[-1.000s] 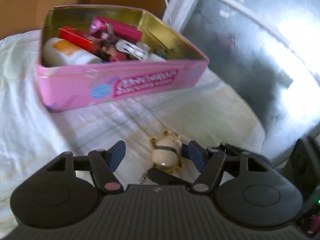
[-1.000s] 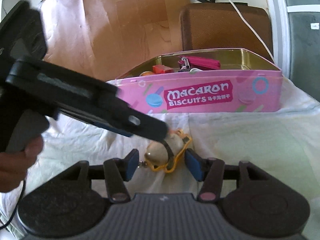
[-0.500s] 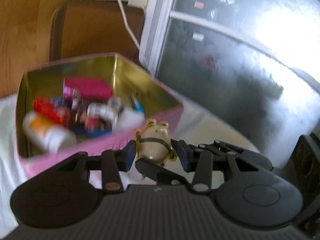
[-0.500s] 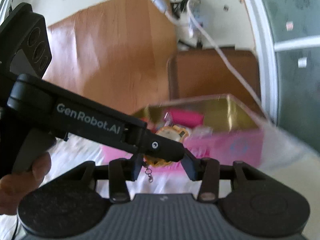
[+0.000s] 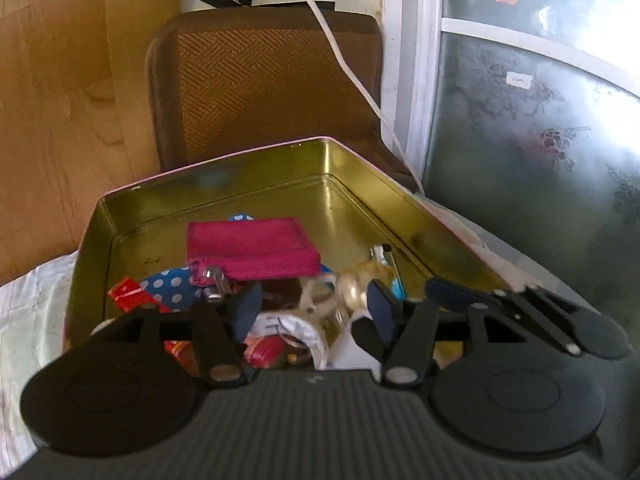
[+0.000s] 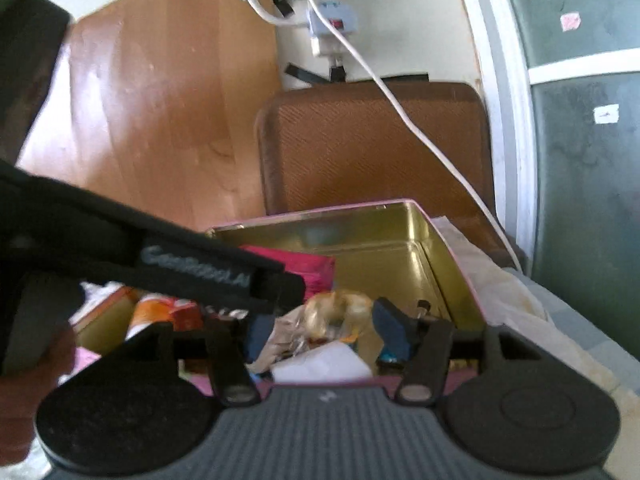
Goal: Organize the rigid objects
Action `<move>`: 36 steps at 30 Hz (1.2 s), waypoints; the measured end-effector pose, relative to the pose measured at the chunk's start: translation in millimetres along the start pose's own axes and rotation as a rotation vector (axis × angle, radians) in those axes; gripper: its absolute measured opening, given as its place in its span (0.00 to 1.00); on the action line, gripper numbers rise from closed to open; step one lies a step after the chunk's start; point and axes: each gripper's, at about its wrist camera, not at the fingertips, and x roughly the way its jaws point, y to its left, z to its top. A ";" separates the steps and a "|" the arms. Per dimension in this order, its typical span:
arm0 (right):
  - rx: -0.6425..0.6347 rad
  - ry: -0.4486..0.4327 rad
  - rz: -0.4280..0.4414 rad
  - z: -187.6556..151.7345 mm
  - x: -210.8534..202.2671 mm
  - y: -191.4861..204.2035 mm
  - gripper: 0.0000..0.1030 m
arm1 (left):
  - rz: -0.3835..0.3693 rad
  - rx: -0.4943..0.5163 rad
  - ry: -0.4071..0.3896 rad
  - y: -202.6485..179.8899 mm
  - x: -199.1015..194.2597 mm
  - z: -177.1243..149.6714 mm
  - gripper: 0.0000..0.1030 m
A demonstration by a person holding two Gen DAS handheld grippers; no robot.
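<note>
The left wrist view is filled by the left gripper (image 5: pixel 314 304), whose jaws have just been opening and are seen parted above the open pink biscuit tin with a gold inside (image 5: pixel 224 194). Between the blue pads, nearer the right one, a small cream and gold keychain figure (image 5: pixel 354 284) is seen blurred; whether a pad touches it cannot be told. Beyond the jaws a magenta zip pouch (image 5: pixel 252 248) is lying in the tin, with a blue polka-dot item (image 5: pixel 172 286) at the left pad.

The right wrist view is crossed from the left by the black body of the left gripper, held by a hand (image 6: pixel 24 384). The right gripper (image 6: pixel 318 326) is held over the tin (image 6: pixel 452 276), its jaws also just opened and released. The blurred keychain figure (image 6: pixel 336 312) is seen between the pads, above the clutter in the tin. Beyond the jaws a brown woven chair back (image 6: pixel 360 144) and a white cable (image 6: pixel 420 132) are seen.
</note>
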 end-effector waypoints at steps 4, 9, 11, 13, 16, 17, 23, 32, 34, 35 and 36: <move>-0.018 -0.024 -0.004 -8.0 -28.4 14.1 0.55 | 0.077 -0.006 -0.010 -2.0 -17.0 -7.5 0.64; 0.003 -0.028 0.031 -10.4 -55.9 30.4 0.56 | 0.137 -0.001 -0.058 0.8 -50.5 -18.1 0.70; 0.006 -0.034 0.042 -13.1 -69.3 38.7 0.56 | 0.158 0.002 -0.079 4.3 -62.7 -23.9 0.70; 0.013 -0.039 0.055 -14.1 -80.1 45.3 0.56 | 0.173 0.000 -0.093 7.5 -75.3 -29.6 0.72; 0.008 -0.041 0.060 -17.3 -96.5 54.8 0.60 | 0.206 -0.001 -0.113 12.5 -94.1 -39.3 0.77; 0.007 -0.041 0.059 -17.7 -100.5 58.6 0.64 | 0.217 0.000 -0.121 14.5 -98.6 -42.3 0.81; 0.062 -0.027 0.030 -18.0 -118.8 63.1 0.86 | 0.278 -0.001 -0.170 25.5 -132.5 -61.4 0.94; 0.112 -0.003 -0.008 -15.1 -140.2 81.0 1.00 | 0.308 -0.055 -0.155 32.6 -162.0 -93.3 1.00; 0.108 -0.005 -0.024 -15.0 -144.1 86.3 1.00 | 0.303 -0.070 -0.140 34.4 -165.8 -99.6 1.00; 0.109 -0.014 -0.033 -15.5 -147.0 88.4 1.00 | 0.301 -0.078 -0.135 34.9 -167.8 -102.8 1.00; 0.111 -0.023 -0.041 -15.8 -149.8 90.1 1.00 | 0.300 -0.085 -0.131 35.3 -170.3 -105.9 1.00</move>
